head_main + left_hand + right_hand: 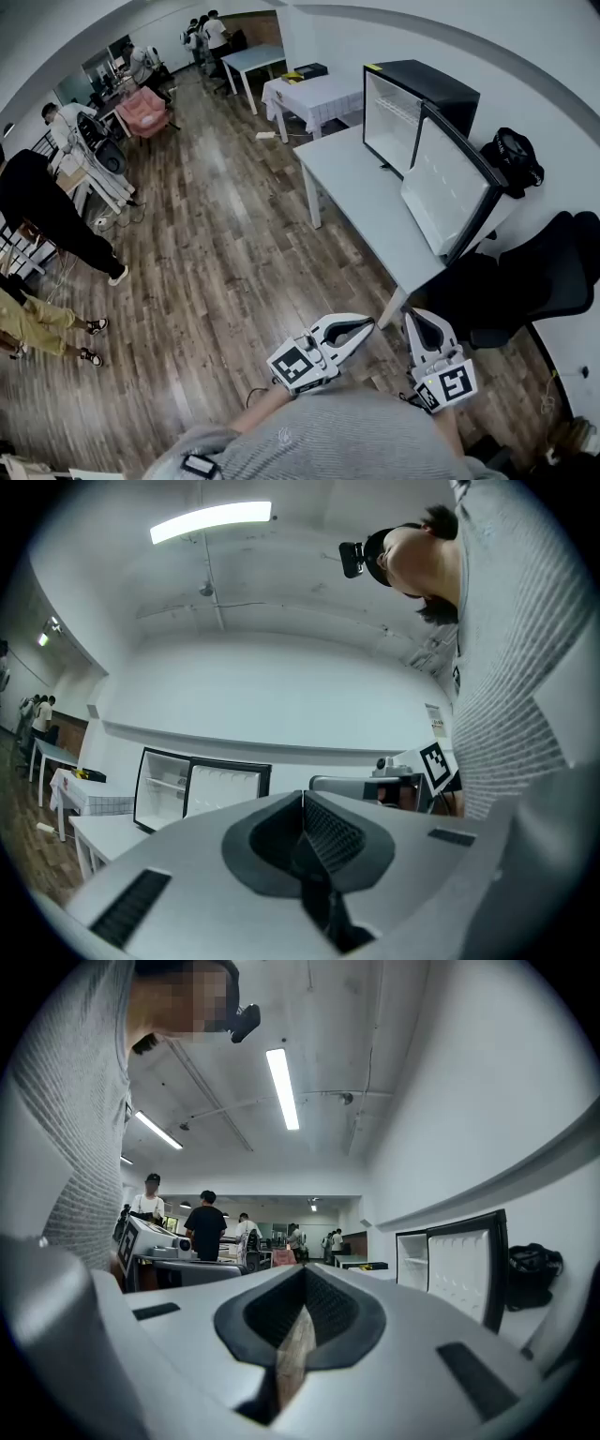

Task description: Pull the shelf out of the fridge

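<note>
A small black fridge [431, 89] stands on a white table [361, 202] against the wall, with its door [448, 187] swung wide open. A thin wire shelf [400, 111] sits inside near the top. The same fridge [161, 789] shows in the left gripper view with its shelf [169, 782], and as the fridge [412, 1260] in the right gripper view. My left gripper [368, 325] and right gripper [411, 317] are held close to my body over the floor, well short of the table. Both are shut with nothing between the jaws, as the left gripper [302, 799] and right gripper [304, 1274] show in their own views.
A black office chair [525, 281] stands by the table's near end and a black bag [514, 155] lies behind the fridge door. A cloth-covered table [309, 94] is farther back. Several people [47, 216] and a pink chair [142, 111] are on the left over wooden floor.
</note>
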Motion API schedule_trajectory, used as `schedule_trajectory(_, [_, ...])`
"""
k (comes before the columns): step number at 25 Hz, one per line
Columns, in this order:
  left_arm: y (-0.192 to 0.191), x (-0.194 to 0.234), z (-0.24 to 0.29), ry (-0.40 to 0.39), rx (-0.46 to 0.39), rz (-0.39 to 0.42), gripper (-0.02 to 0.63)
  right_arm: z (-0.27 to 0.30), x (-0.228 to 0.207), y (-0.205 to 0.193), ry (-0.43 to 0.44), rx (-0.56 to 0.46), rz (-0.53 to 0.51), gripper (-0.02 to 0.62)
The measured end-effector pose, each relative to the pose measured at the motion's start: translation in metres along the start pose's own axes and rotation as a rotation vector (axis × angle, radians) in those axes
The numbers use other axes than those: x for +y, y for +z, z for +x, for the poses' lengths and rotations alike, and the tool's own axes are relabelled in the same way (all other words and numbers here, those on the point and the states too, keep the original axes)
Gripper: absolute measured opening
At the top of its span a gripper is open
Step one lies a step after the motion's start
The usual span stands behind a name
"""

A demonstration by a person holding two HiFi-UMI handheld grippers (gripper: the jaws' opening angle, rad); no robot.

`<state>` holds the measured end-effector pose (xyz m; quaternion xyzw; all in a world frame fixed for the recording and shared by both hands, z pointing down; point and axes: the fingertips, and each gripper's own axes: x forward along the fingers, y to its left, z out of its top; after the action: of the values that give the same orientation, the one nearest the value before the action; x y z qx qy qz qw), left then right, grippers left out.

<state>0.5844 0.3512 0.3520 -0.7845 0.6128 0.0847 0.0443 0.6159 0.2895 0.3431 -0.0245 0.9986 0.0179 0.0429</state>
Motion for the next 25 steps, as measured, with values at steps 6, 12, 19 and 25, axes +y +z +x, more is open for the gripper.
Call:
schedule_trajectory(6, [0.002,0.000,-0.003,0.004,-0.001,-0.006,0.012,-0.001,0.007,0.001,0.018,-0.035,0.035,0.012])
schedule_trajectory(12, [0.003,0.000,-0.008,0.008,-0.001,-0.001,0.012,0.002,0.020,-0.003,0.036,-0.026,0.021,0.012])
schedule_trajectory(19, [0.000,0.000,-0.006,0.004,-0.001,-0.004,0.012,0.003,0.019,-0.003,0.045,-0.033,0.038,0.012])
schedule_trajectory(25, [0.001,0.002,-0.005,0.011,0.005,0.001,0.012,0.004,0.020,-0.003,0.047,-0.027,0.051,0.012])
